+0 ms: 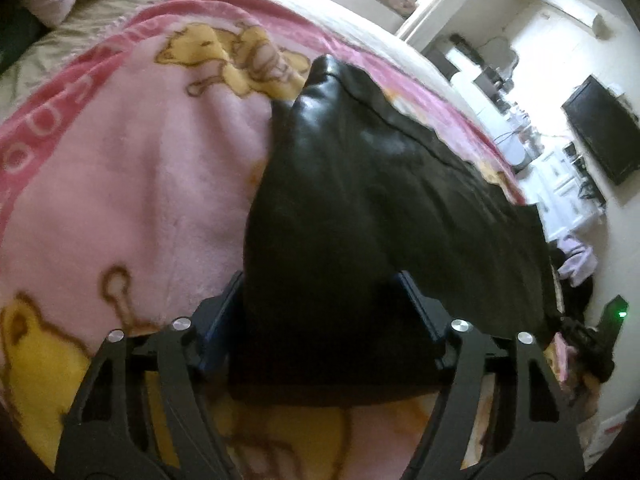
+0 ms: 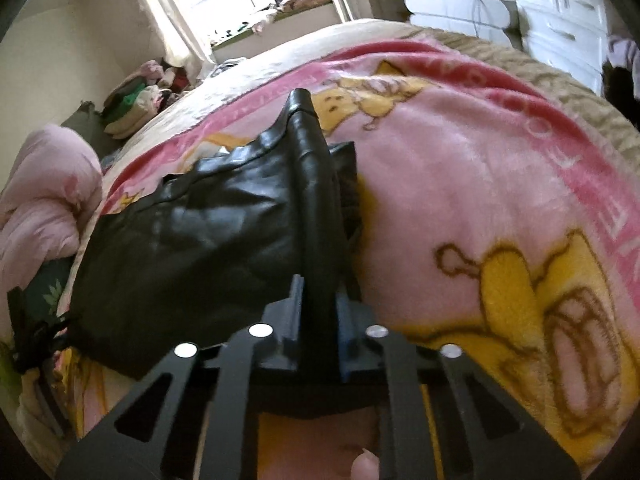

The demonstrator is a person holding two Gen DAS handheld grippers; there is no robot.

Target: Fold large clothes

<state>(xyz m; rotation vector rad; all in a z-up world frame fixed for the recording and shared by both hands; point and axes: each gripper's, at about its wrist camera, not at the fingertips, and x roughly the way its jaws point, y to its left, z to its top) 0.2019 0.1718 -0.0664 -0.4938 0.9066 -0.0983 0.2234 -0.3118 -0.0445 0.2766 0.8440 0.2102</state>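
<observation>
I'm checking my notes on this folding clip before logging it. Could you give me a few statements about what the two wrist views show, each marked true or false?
1. The right gripper is clamped on a narrow ridge of the black garment. True.
2. The garment lies on a plain white sheet. False: it lies on a pink blanket with yellow bear prints.
3. The left gripper has its jaws spread wide with garment between them. True.
4. The garment is matte blue denim. False: it is shiny and black.
</observation>
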